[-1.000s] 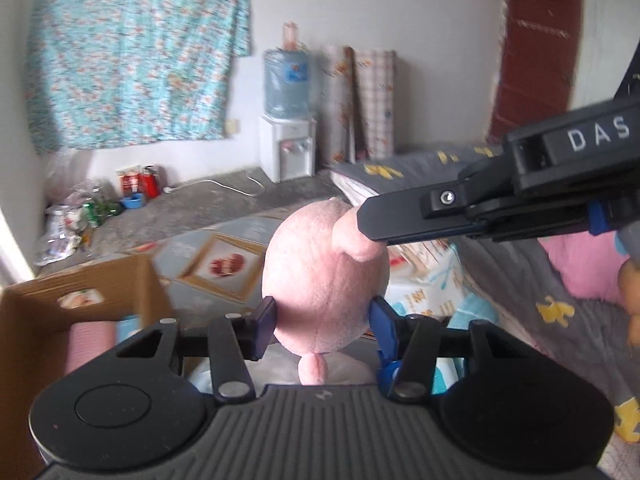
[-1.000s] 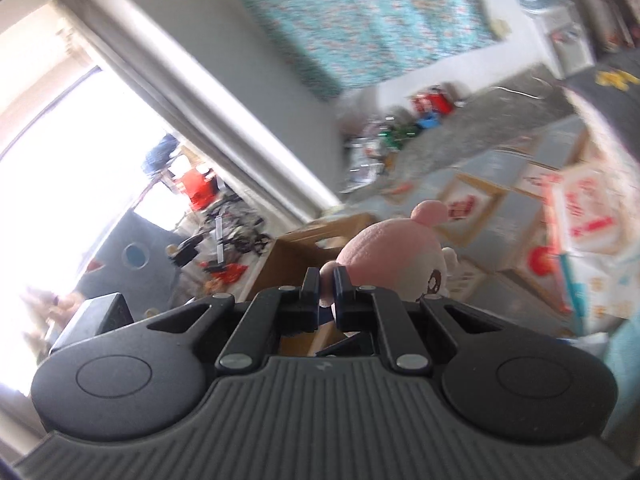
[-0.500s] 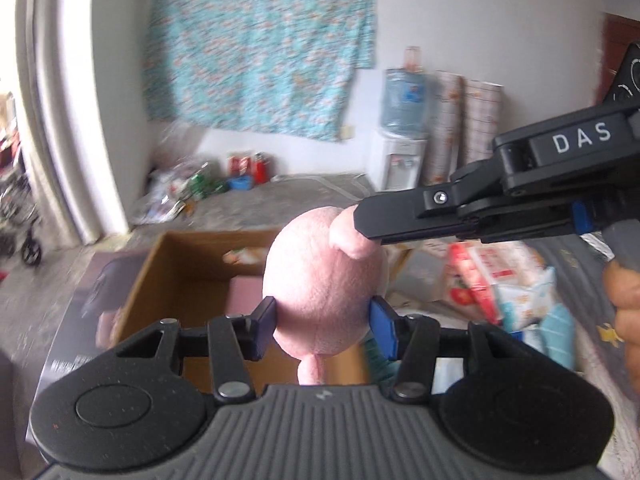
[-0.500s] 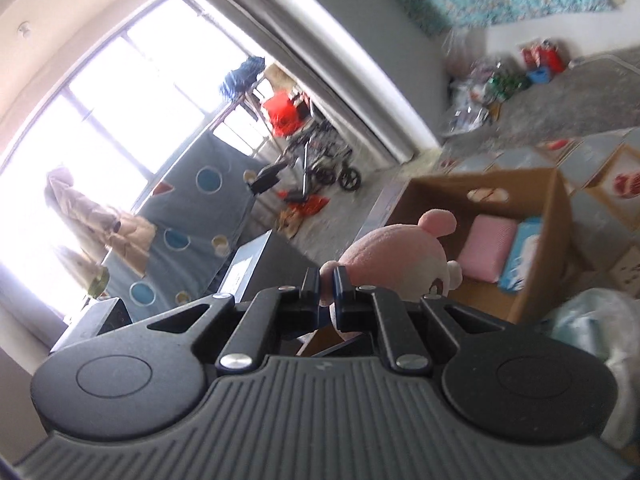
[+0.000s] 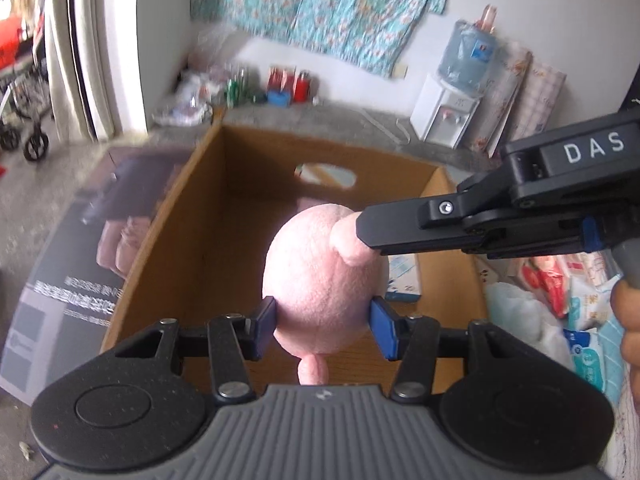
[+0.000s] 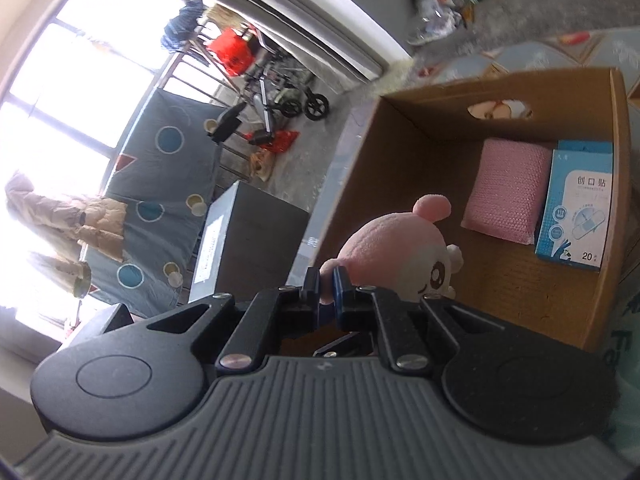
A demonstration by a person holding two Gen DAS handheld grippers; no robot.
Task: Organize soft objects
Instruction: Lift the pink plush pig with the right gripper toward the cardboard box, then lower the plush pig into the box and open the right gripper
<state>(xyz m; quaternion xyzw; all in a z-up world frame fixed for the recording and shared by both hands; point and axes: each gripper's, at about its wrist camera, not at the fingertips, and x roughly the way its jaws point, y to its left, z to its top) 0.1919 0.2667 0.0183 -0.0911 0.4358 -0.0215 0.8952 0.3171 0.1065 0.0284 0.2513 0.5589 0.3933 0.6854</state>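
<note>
A pink plush toy (image 5: 320,280) hangs over an open cardboard box (image 5: 176,216). My left gripper (image 5: 323,326) is shut on the plush's round body, its blue pads (image 5: 382,330) pressing both sides. My right gripper (image 6: 327,286) is shut on one of the plush's ears and reaches in from the right in the left wrist view (image 5: 368,232). The right wrist view shows the plush's face (image 6: 404,256) above the box (image 6: 420,128). A pink knitted cushion (image 6: 506,190) and a blue plaster box (image 6: 576,204) lie inside the box.
Soft packets and tissue packs (image 5: 560,292) lie right of the box. A dark glossy board (image 5: 80,248) lies at its left. A water dispenser (image 5: 448,116) and bottles (image 5: 288,84) stand by the far wall. A dark crate (image 6: 244,240) stands beyond the box.
Both grippers have carried the plush leftward, from above the bedding and floor mats to above the open cardboard box, which now fills the view below it. Both grips are unchanged.
</note>
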